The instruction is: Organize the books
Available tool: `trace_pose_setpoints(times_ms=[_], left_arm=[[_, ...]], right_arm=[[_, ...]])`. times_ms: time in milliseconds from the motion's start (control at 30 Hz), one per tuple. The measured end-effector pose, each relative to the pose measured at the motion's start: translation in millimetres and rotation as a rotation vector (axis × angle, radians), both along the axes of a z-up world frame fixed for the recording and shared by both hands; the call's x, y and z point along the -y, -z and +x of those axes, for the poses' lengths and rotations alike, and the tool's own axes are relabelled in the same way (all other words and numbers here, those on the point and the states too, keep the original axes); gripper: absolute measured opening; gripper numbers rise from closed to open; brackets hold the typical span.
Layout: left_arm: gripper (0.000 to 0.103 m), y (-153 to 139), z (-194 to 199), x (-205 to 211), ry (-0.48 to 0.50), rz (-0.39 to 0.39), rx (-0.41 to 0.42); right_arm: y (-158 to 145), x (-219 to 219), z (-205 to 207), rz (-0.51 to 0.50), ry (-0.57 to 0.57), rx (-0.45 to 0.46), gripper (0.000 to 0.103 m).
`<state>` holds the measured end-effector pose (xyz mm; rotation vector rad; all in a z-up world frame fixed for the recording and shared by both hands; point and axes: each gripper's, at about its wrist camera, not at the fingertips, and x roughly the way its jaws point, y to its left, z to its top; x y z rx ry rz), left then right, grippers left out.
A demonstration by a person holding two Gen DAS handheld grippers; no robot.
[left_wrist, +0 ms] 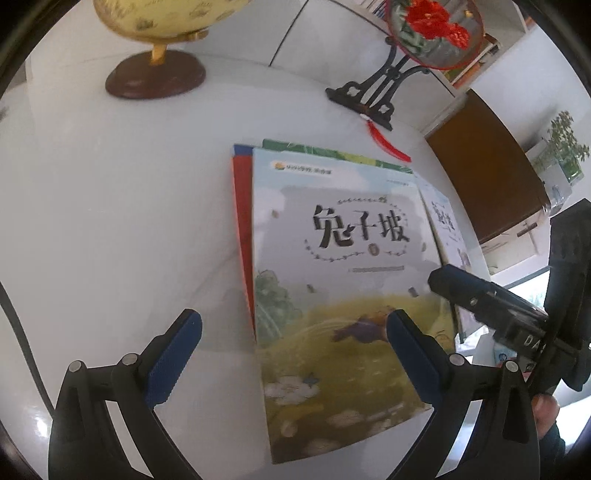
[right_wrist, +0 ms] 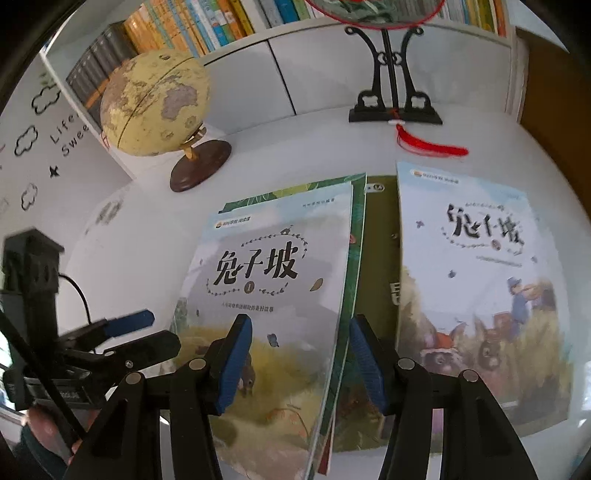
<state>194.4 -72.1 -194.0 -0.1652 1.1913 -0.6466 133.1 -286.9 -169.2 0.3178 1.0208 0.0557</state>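
A pale picture book with black Chinese title [left_wrist: 343, 295] lies on top of a stack with a red-edged book [left_wrist: 243, 221] and a green one [left_wrist: 332, 151] under it, on the white table [left_wrist: 110, 221]. In the right wrist view it is the left book [right_wrist: 273, 295]; a second book of the same series [right_wrist: 476, 280] lies to its right, over a dark olive book [right_wrist: 380, 236]. My left gripper [left_wrist: 293, 332] is open, straddling the stack's left edge. My right gripper [right_wrist: 301, 347] is open over the top book's right edge.
A yellow globe on a brown base [right_wrist: 155, 110] stands at the back left. A round fan on a black stand [right_wrist: 395, 92] with a red tassel [right_wrist: 428, 147] stands behind the books. A bookshelf [right_wrist: 207, 29] runs along the wall.
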Motion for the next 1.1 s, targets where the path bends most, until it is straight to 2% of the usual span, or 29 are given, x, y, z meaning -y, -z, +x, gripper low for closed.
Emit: trace_pose_setpoints(times_ms=[100, 233, 300, 400, 467, 700, 833, 967, 1100], left_arm=[[0.099, 5.1, -1.2, 2.0, 0.014, -0.025, -0.017], [0.099, 4.5, -5.8, 6.4, 0.035, -0.026, -0.009], [0.099, 3.0, -7.7, 5.9, 0.031, -0.015, 0.008], [0.099, 3.7, -6.4, 4.8, 0.030, -0.024, 0.000], [0.099, 4.5, -5.9, 4.6, 0.028, -0.019, -0.002], [0.099, 5.9, -6.6, 10.2, 0.053, -0.017, -0.001], [0.099, 5.5, -8.0, 10.4, 0.056, -0.014, 0.000], [0.099, 5.4, -7.0, 5.3, 0.043, -0.019, -0.002], [0.099, 6.2, -6.0, 5.4, 0.041, -0.038, -0.016]], right_arm=[[3.0, 3.0, 1.8, 0.029, 0.007, -0.001, 0.054], [14.8, 15.5, 5.0, 0.142, 0.034, -0.029, 0.054], [12.2, 15.8, 3.8, 0.110, 0.041, -0.029, 0.053], [-7.6, 14.2, -4.2, 0.044, 0.041, 0.033, 0.054], [-10.6, 12.6, -2.8, 0.054, 0.023, 0.031, 0.054], [8.0, 9.2, 8.7, 0.066, 0.005, -0.030, 0.053], [8.7, 10.1, 7.1, 0.075, 0.010, -0.033, 0.052], [-3.9, 4.1, 0.6, 0.013, 0.005, 0.018, 0.052], [2.9, -0.7, 6.7, 0.027, -0.028, -0.010, 0.052]])
